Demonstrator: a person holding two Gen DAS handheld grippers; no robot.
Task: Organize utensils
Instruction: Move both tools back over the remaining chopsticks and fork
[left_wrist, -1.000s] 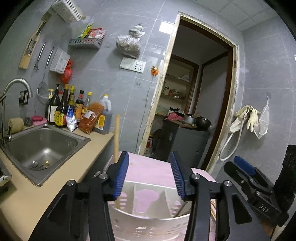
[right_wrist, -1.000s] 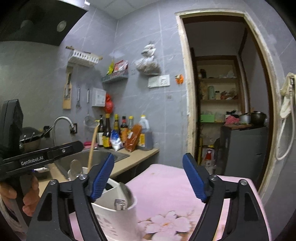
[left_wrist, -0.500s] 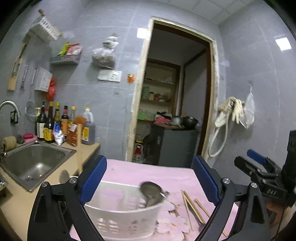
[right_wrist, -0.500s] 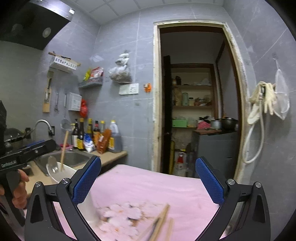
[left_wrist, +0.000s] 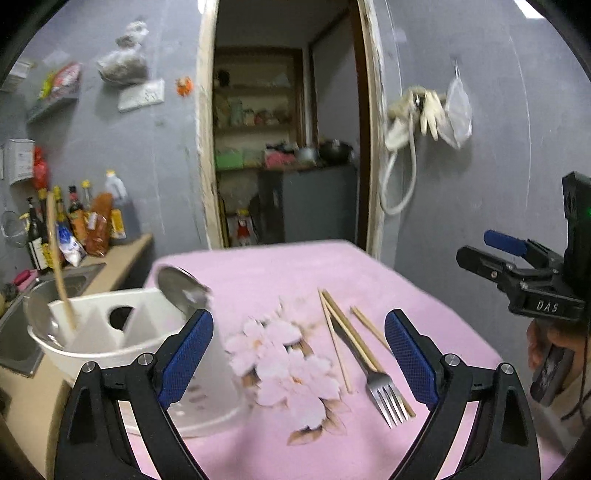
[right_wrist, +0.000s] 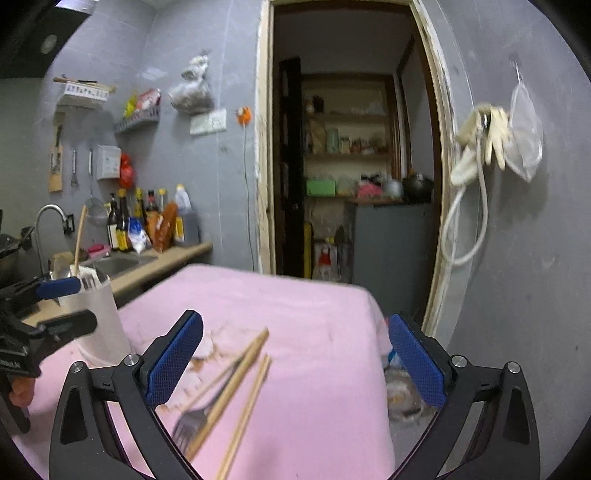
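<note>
Both tools, left and right, gaped wide and empty, the right's jaws having just narrowed slightly. To lift the fork cleanly, I'd pinch its handle clear of the chopsticks before carrying it to the caddy.

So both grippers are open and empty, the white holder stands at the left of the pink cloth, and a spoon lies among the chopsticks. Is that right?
Not quite: it is a fork, not a spoon, lying among the chopsticks on the pink cloth. The left wrist view shows its tines. The left gripper and right gripper are open and empty, and the white holder stands at the left.
</note>
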